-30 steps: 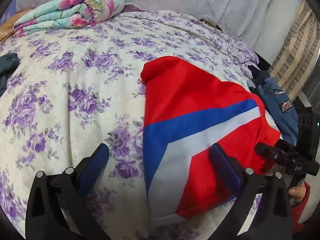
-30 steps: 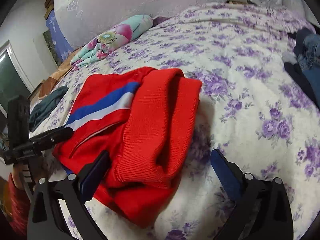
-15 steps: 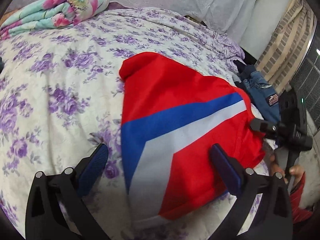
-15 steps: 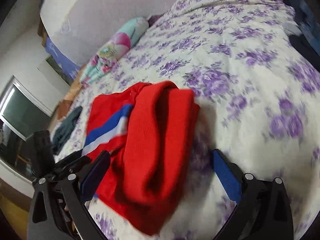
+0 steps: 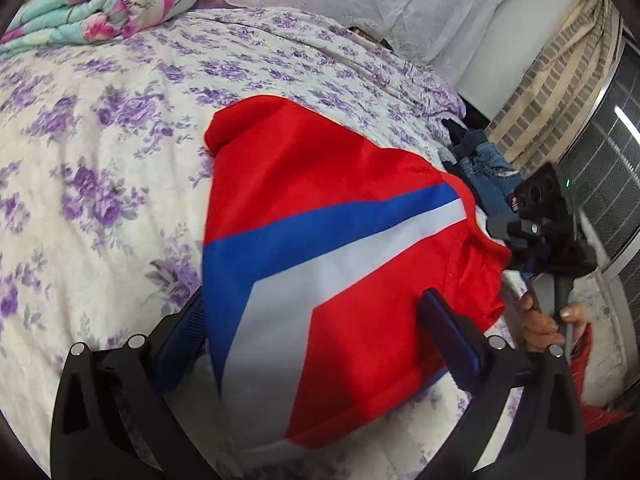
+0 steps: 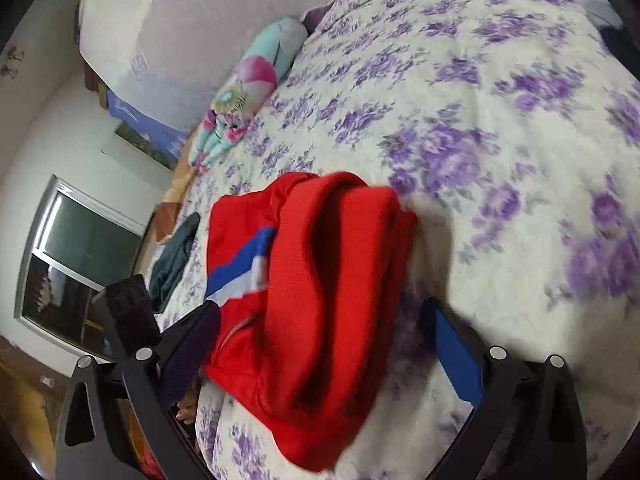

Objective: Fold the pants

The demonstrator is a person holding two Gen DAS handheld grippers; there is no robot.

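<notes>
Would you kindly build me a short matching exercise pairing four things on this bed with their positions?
Things:
1. red pants
2. floral quilt
3. jeans
4. dark green garment

Positions:
A. rolled up by the headboard
B. bunched at the bed's right edge
C. between the open left claw fingers
D. lying near the window-side edge

Pairs: 1-C, 2-A, 3-B, 4-D

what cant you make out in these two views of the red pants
- Left wrist view: the near end of the red pants is cut off behind the open left claw.
- Right wrist view: motion blur smears the bedspread, and the pants' underside folds are hidden.
</notes>
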